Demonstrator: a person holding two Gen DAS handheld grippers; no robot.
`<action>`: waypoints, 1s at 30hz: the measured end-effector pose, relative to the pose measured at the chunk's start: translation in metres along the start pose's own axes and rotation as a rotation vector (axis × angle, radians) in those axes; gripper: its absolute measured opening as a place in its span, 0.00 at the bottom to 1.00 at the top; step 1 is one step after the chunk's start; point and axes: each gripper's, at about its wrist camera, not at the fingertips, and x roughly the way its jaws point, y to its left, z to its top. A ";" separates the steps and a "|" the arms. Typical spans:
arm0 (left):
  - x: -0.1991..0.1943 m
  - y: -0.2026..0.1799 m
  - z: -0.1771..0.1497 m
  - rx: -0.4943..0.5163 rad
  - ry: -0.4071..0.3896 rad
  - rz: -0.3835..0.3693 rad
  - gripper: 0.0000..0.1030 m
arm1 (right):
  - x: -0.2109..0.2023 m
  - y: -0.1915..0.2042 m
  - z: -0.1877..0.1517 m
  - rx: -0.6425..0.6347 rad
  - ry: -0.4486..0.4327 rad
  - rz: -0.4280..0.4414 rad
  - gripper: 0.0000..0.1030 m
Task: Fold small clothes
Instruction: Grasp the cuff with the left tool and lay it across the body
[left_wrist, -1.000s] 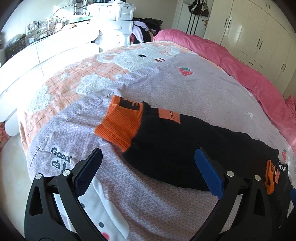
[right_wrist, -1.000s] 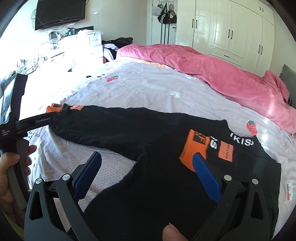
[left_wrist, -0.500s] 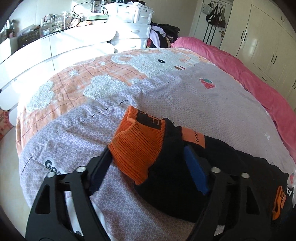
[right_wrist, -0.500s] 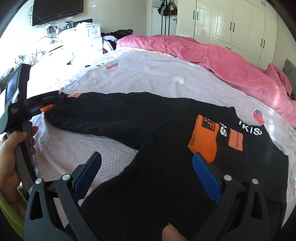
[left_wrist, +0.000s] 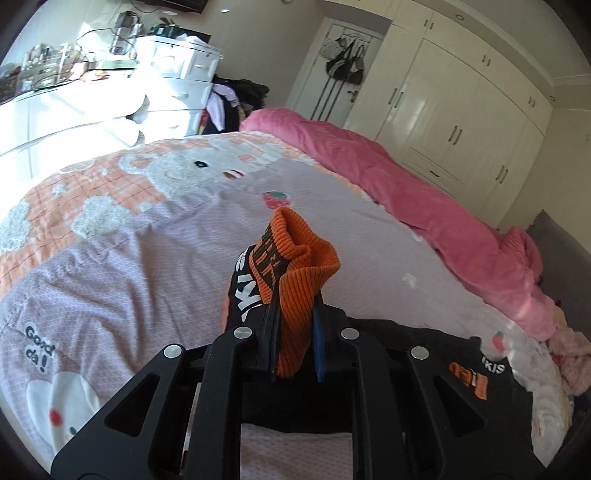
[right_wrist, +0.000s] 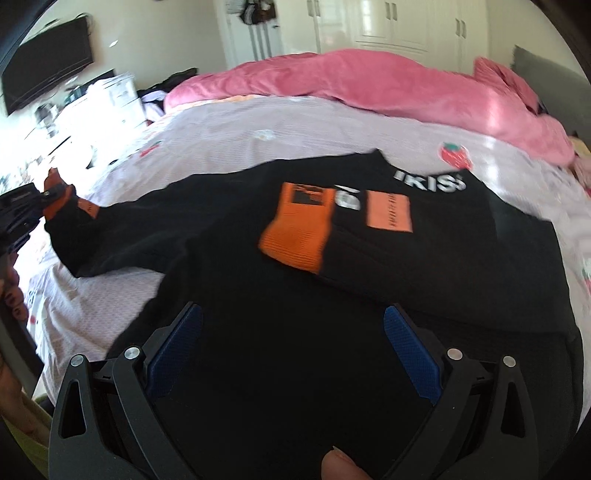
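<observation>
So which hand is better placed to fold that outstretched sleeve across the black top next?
Left. The left gripper is already shut on the sleeve's orange cuff and has it raised off the bedspread. The right gripper is open, holding nothing, low over the black top.

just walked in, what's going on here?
A person with a handheld gripper in each hand is folding a black sweater spread on the bed. The left gripper is shut on the orange cuff of one sleeve, lifted off the bedspread. The right gripper hovers open over the sweater's body. The other sleeve already lies folded across the chest. A pink duvet is bunched at the far side.
</observation>
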 end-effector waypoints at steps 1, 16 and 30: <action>0.000 -0.008 -0.003 0.011 0.007 -0.024 0.07 | -0.002 -0.006 0.000 0.015 -0.003 -0.006 0.95; 0.008 -0.123 -0.075 0.325 0.179 -0.343 0.22 | -0.031 -0.090 0.000 0.221 -0.073 -0.107 0.95; 0.012 -0.090 -0.053 0.293 0.153 -0.147 0.62 | -0.018 -0.034 0.002 0.131 -0.025 0.028 0.95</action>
